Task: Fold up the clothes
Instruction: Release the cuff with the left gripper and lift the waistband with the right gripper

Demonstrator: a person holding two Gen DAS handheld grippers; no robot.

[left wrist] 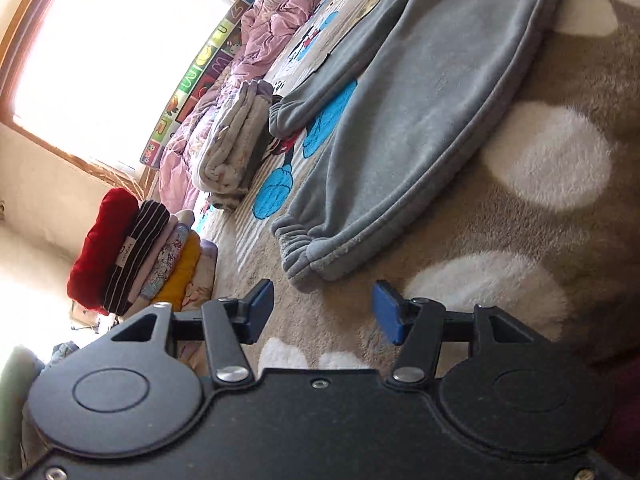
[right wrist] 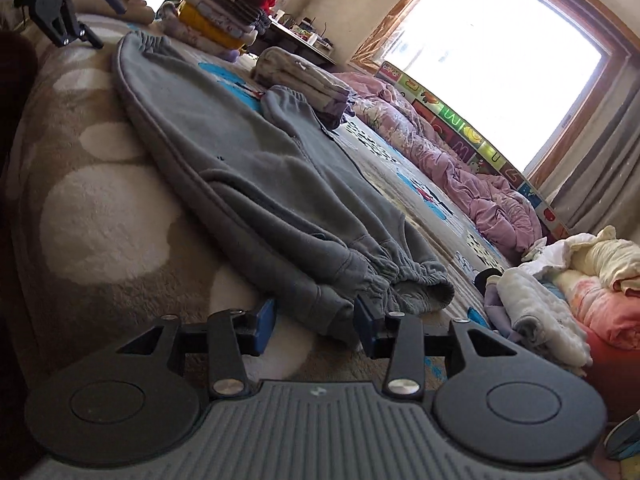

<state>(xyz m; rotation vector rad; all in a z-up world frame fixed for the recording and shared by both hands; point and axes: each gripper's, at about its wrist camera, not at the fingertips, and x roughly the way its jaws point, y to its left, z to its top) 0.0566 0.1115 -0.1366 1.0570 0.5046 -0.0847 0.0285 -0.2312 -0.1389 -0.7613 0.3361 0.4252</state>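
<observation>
Grey sweatpants [left wrist: 420,92] lie flat on a beige rug with white spots [left wrist: 552,152]. In the left wrist view one elastic end [left wrist: 298,248] lies just ahead of my left gripper [left wrist: 324,312], which is open and empty, apart from the cloth. In the right wrist view the sweatpants [right wrist: 256,176] stretch away from me. Their near gathered end [right wrist: 384,280] lies between the fingers of my open right gripper [right wrist: 316,320], which are not closed on it. The left gripper [right wrist: 84,20] shows at the far top left of that view.
A stack of folded clothes [left wrist: 136,256], red on top, stands beside the rug; it also shows in the right wrist view [right wrist: 228,12]. A folded blanket [left wrist: 232,148] and a pink quilt [right wrist: 460,168] lie by the window. Unfolded laundry [right wrist: 560,288] is heaped at the right.
</observation>
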